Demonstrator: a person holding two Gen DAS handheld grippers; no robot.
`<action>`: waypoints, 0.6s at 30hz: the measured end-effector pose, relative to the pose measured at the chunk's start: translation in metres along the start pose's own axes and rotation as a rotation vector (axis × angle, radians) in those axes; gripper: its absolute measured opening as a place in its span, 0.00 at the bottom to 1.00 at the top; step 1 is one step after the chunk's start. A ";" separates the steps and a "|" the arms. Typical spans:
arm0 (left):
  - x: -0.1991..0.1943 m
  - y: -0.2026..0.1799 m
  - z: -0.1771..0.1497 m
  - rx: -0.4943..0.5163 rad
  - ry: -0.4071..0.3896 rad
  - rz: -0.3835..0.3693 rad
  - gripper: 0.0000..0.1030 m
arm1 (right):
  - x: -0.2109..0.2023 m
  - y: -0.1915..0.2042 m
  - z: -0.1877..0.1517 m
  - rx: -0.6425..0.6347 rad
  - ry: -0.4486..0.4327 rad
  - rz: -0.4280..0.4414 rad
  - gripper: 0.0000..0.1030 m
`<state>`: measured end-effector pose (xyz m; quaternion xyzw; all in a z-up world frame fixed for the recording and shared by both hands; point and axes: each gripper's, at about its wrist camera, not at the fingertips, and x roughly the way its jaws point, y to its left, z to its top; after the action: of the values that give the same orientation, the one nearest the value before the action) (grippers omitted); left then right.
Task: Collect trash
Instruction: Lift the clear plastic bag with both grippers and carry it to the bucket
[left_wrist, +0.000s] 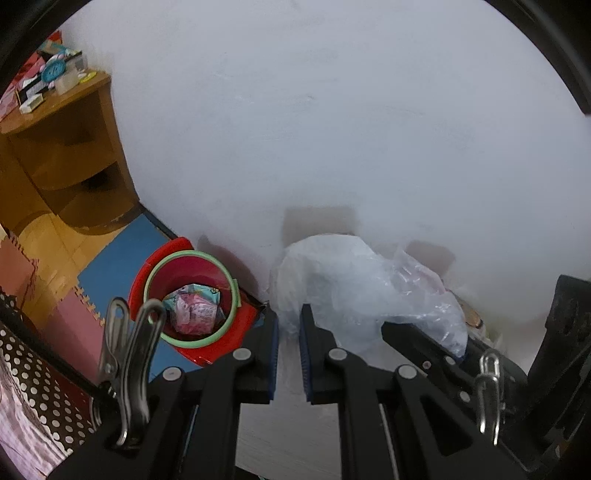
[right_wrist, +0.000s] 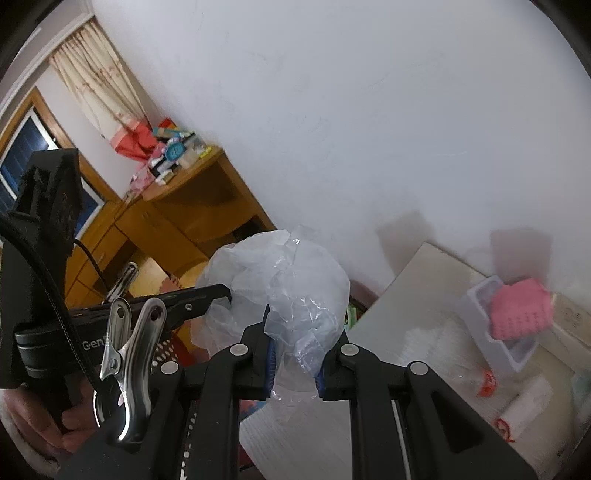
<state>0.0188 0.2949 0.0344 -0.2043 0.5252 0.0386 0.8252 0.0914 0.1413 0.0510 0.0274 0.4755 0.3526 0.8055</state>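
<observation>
Plastic bag (right_wrist: 280, 288): clear, crumpled, held up between both grippers, above the table (right_wrist: 417, 332) edge.
Right gripper (right_wrist: 295, 365): closed on the bag's lower folds.
Left gripper (left_wrist: 288, 347): nearly closed; film beside its pads, a grip cannot be told.
Bin (left_wrist: 192, 295): red, green-rimmed, on the floor, holding wrappers.
Basket (right_wrist: 498, 325): white, pink cloth inside, on the table.

Both grippers, left (left_wrist: 288, 343) and right (right_wrist: 293, 356), are rocking black plastic arms, blue ribbed pads, silver rivets and a shiny metal clip (right_wrist: 127, 354).
</observation>
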 end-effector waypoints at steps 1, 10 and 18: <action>0.002 0.005 0.002 -0.002 0.002 -0.001 0.09 | 0.006 0.002 0.002 0.000 0.011 -0.004 0.16; 0.037 0.051 0.018 -0.045 0.050 -0.018 0.09 | 0.059 0.024 0.013 -0.008 0.111 -0.074 0.16; 0.062 0.095 0.023 -0.107 0.102 -0.034 0.09 | 0.106 0.042 0.023 -0.001 0.177 -0.090 0.16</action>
<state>0.0395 0.3813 -0.0397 -0.2585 0.5603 0.0422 0.7858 0.1188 0.2430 0.0003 -0.0258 0.5452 0.3174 0.7755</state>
